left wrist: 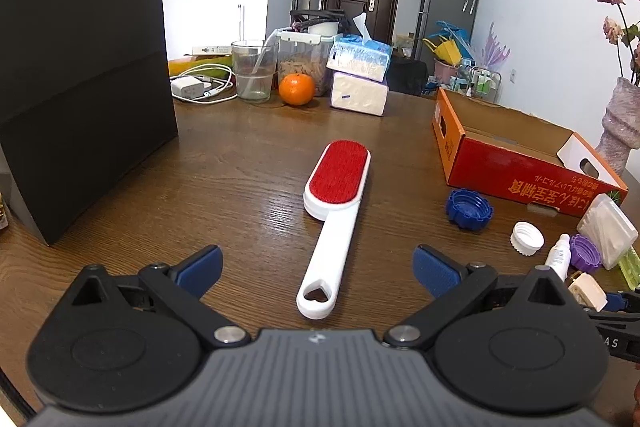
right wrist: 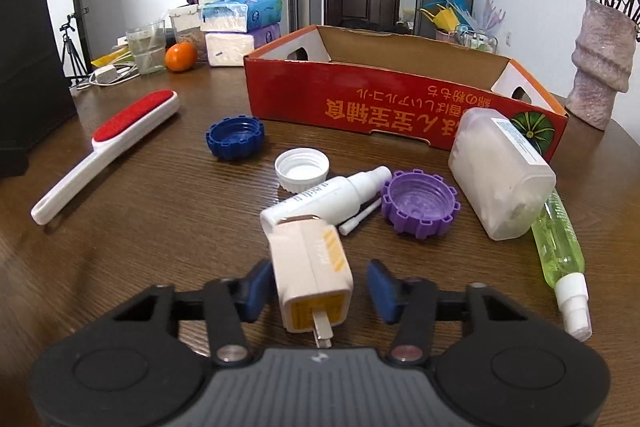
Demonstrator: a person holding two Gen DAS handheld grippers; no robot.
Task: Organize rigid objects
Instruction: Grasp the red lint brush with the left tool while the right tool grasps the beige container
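A white lint brush with a red pad (left wrist: 334,211) lies on the wooden table, its handle end between the fingers of my open left gripper (left wrist: 318,267). It also shows in the right wrist view (right wrist: 108,151). My right gripper (right wrist: 320,291) is open around a beige plug adapter (right wrist: 314,273) lying on the table. Ahead of it lie a white spray bottle (right wrist: 328,193), a white cap (right wrist: 302,169), a blue cap (right wrist: 236,137), a purple cap (right wrist: 420,201), a frosted plastic box (right wrist: 500,171) and a green spray bottle (right wrist: 562,251).
An open red cardboard box (right wrist: 400,107) sits behind the clutter. A tall black bag (left wrist: 80,67) stands at the left. A glass, an orange (left wrist: 297,89), tissue packs and a charger line the far edge. A vase (right wrist: 600,67) stands far right.
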